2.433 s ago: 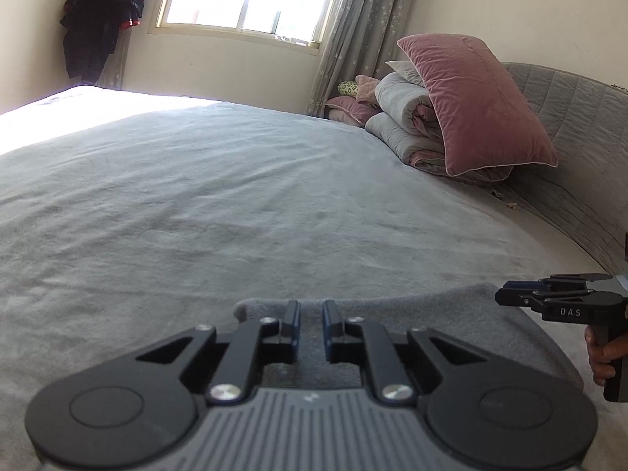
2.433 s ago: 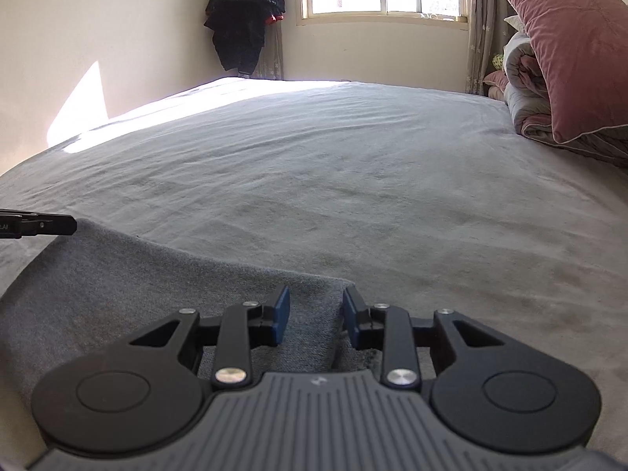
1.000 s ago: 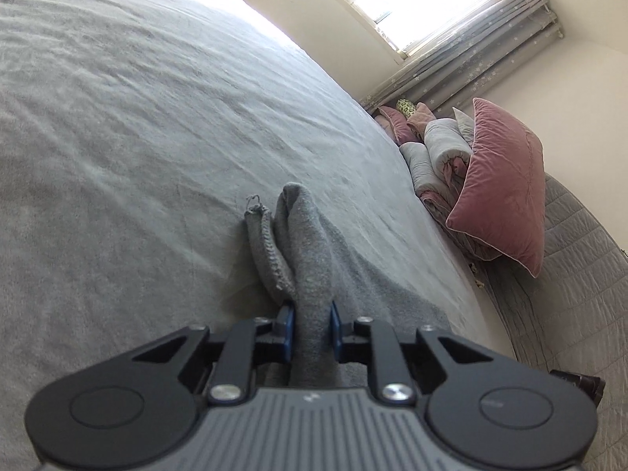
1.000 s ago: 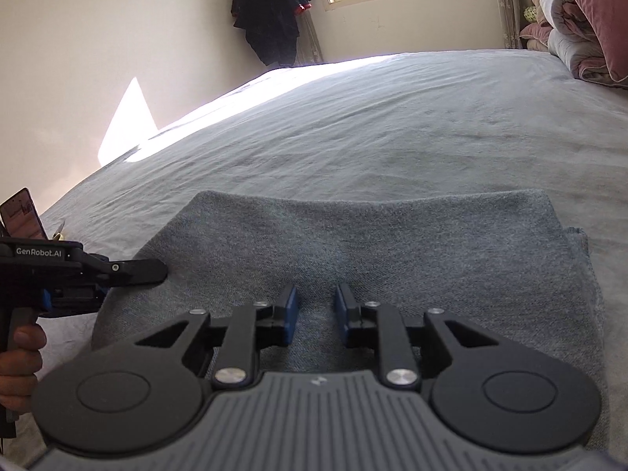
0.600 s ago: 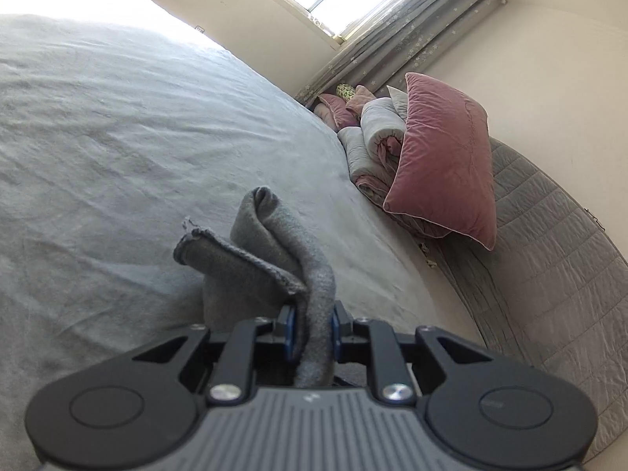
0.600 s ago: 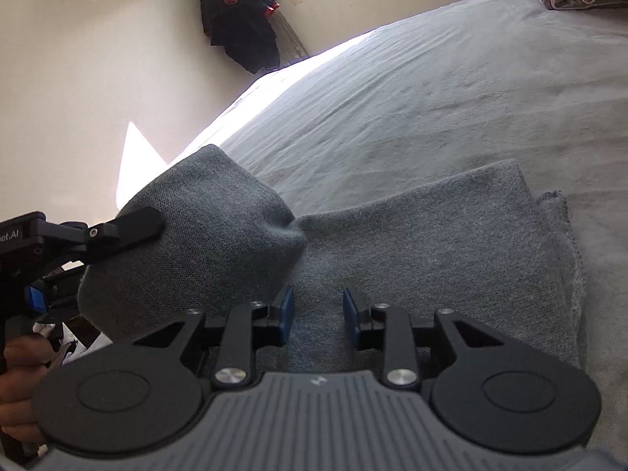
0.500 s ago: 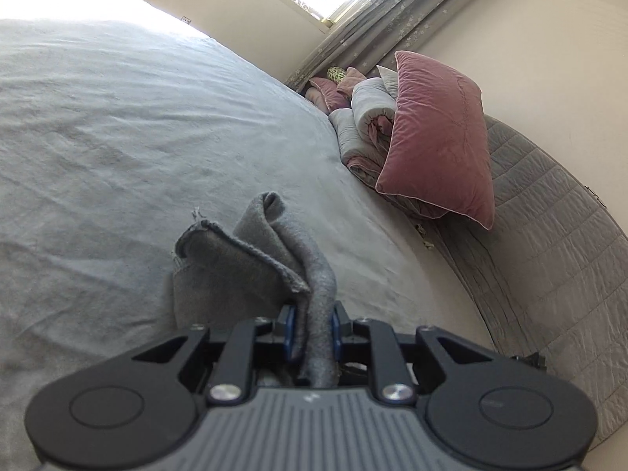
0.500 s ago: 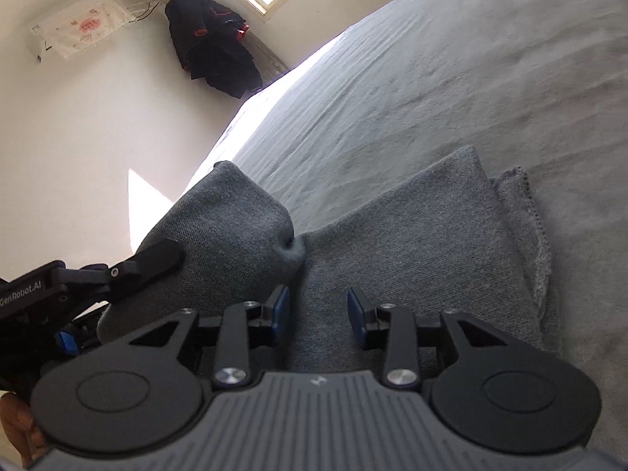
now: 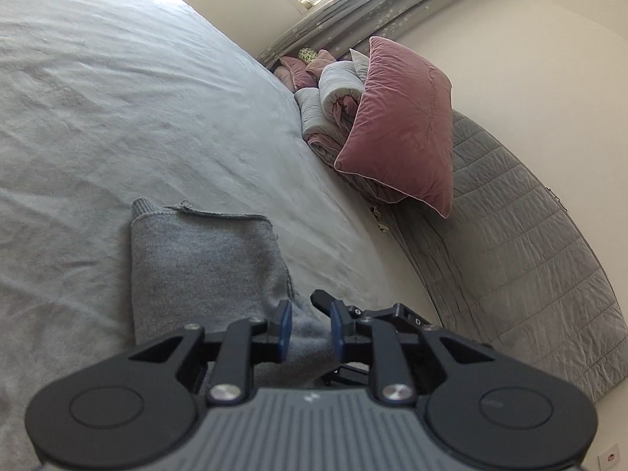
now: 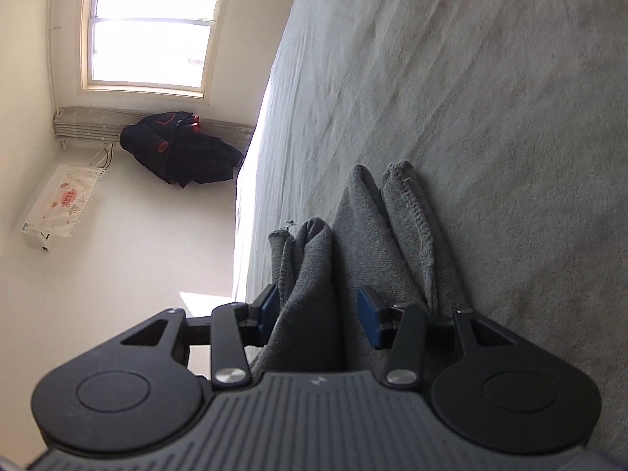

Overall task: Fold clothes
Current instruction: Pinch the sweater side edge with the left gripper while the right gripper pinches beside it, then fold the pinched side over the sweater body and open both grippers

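Two views cover this moment, and your left wrist camera comes first: your left gripper [image 9: 307, 327] hangs low over the near corner of the folded grey garment [image 9: 204, 267], its blue pads parted by a moderate gap with cloth lying beneath them and nothing pinched. That garment lies flat on the grey bedspread [image 9: 117, 98] as a rough rectangle, a frayed hem with a loose thread along its far edge. Just beyond your fingertips the black tip of your right gripper [image 9: 327, 302] pokes in, touching or nearly touching the garment's right edge; a single letter "D" is readable on its arm. Farther off, a pink pillow [image 9: 400, 125] leans on rolled quilts [image 9: 333, 98] against the grey quilted headboard [image 9: 530, 235]. From your right wrist camera, rolled sideways, your right gripper [image 10: 318, 317] stands wide open, and several stacked folds of the grey garment [image 10: 376, 243] run up between its pads without being squeezed. A dark jacket [image 10: 176, 149] hangs under the window [image 10: 149, 27], and a white cloth [image 10: 62, 200] with a red printed motif, too small to read, hangs on the wall.
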Motion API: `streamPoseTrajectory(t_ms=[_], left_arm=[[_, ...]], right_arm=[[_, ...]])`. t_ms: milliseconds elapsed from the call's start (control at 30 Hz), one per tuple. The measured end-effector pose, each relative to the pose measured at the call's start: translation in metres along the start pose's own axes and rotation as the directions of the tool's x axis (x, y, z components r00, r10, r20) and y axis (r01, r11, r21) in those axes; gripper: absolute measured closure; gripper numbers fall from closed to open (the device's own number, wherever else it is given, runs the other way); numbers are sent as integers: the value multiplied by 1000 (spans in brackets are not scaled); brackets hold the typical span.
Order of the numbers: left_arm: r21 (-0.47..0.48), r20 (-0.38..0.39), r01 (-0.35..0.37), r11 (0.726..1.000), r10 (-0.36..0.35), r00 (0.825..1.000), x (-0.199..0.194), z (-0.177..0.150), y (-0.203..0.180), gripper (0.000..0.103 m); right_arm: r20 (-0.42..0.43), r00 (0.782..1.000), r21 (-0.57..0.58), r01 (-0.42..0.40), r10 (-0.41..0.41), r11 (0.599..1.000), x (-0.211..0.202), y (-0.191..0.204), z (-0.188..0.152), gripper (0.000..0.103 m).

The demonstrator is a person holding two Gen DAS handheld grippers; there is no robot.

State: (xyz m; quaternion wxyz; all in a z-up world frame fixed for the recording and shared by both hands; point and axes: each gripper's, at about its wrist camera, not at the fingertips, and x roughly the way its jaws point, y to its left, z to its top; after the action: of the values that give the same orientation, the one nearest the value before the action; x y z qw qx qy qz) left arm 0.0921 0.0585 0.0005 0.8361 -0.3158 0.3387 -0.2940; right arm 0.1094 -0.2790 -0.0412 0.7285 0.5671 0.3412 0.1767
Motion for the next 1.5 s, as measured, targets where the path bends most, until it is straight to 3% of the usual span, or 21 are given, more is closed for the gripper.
streamPoseTrajectory(t_ms=[100,233,367,433,467,500,667,867,1067,1233,1300,1500], left_arm=[[40,10,-38,998,38,999,-6,-11,10,83],[64,-12,-13,998,13,1000,-1,-28,16,83],[110,-57,10,994,-3,998,14,-42,15,81],[134,-72,19,991,-9,997,19,-45,12,80],[138,-75,30,990,-19,997,20,-43,10,78],[143,-73,40,989,-30,997,18,-40,8,74],[166,-12,37,985,-36,999,5,-32,7,69],[160,35,-22,987,16,999,0,-25,15,69],[196,5,-12,981,11,1000,16,-34,8,69],[281,-22,-28,959,36,999,29,-48,-4,69],[310,-29,-34,950,45,999,33,-53,-8,68],[336,-22,-39,941,49,999,33,-52,-12,68]], right_arm=[[-12,1000,-18,4,-4,1000,4,8,-2,51],[-31,999,-76,29,-32,997,14,24,-4,46],[-29,991,-222,124,-134,967,27,42,-12,45],[-17,981,-313,180,-195,933,33,49,-20,53],[-11,975,-354,204,-222,913,35,51,-24,70],[-4,973,-380,210,-229,901,35,53,-28,77],[25,984,-442,170,-178,881,21,60,-36,81],[52,988,-449,151,-144,881,0,65,-23,81],[71,977,-416,210,-199,885,4,52,-11,81],[64,962,-441,267,-267,857,5,43,-12,74],[82,960,-480,275,-269,833,-1,51,-14,64],[147,960,-579,279,-239,766,-20,67,-27,62]])
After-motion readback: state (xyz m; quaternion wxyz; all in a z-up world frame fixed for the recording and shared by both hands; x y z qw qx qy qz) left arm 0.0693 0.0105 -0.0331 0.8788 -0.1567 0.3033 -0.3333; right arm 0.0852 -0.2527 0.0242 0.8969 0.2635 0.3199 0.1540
